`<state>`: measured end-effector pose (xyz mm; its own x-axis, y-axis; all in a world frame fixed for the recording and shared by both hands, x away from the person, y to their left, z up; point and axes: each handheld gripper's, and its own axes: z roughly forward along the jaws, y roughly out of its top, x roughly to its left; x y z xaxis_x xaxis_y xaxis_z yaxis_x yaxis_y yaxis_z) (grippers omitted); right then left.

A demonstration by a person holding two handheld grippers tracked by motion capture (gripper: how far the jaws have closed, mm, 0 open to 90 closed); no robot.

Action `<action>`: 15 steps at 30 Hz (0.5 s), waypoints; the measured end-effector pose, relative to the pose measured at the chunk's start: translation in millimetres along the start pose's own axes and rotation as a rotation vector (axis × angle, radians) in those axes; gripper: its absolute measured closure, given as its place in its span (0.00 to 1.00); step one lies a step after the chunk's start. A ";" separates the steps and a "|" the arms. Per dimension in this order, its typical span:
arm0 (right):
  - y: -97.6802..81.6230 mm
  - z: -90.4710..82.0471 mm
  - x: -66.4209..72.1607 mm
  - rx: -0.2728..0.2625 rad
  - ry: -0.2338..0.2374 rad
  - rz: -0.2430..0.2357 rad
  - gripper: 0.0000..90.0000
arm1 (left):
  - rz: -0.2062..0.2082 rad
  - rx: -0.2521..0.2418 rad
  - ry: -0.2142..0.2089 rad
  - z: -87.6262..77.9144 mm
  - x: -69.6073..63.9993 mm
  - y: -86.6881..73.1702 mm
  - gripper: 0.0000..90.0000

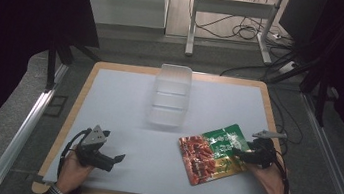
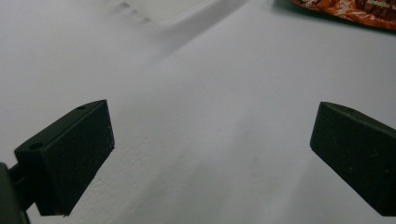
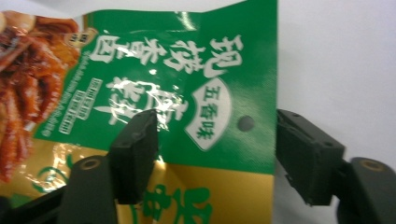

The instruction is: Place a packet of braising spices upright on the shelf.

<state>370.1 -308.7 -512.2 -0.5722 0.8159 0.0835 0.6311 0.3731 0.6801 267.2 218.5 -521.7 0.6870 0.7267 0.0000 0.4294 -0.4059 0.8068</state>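
A flat snack packet point(image 1: 209, 153), green, gold and orange-red with white print, lies on the pale mat at the right front. My right gripper point(image 1: 237, 154) is open at the packet's right end. In the right gripper view the packet point(image 3: 140, 70) runs between the jaws: one fingertip point(image 3: 135, 154) is over the green print, and the other stands just past the packet's edge over the bare mat. My left gripper point(image 1: 119, 158) is open at the left front, low over bare mat, with nothing between its fingers point(image 2: 70, 158).
A clear plastic container point(image 1: 171, 97) stands at the back middle of the mat point(image 1: 124, 101); its corner point(image 2: 168, 9) and the packet's edge point(image 2: 345, 7) show far off in the left gripper view. The wooden table edge point(image 1: 75, 109) frames the mat. Cables and a desk frame lie on the floor beyond.
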 end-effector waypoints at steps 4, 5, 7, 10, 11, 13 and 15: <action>4.2 -0.2 6.1 0.002 0.000 -0.041 0.45 | 0.001 0.001 0.001 0.3 -0.1 0.0 0.00; 5.5 -0.6 8.2 -0.004 0.003 -0.055 0.46 | 0.001 0.002 0.000 0.4 -0.1 0.0 0.00; 8.5 -1.2 13.9 -0.015 0.002 -0.082 0.51 | 0.003 0.004 -0.001 0.5 -0.4 0.1 0.00; 13.2 -0.4 21.0 -0.026 -0.011 -0.125 0.58 | 0.003 0.004 0.000 0.5 -0.5 0.1 0.00; 14.4 0.4 23.0 -0.024 -0.021 -0.137 0.60 | 0.003 0.004 0.000 0.5 -0.4 0.1 0.00; 16.1 2.6 25.7 -0.016 -0.043 -0.153 0.64 | 0.004 0.005 0.000 0.6 -0.5 0.1 0.00; 17.6 5.3 26.3 -0.002 -0.070 -0.159 0.69 | 0.004 0.005 0.000 0.7 -0.6 0.2 0.00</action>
<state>368.9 -278.3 -502.0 -0.6266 0.7756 -0.0761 0.5346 0.4988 0.6822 267.2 217.6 -522.0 0.6887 0.7250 0.0036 0.4295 -0.4120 0.8036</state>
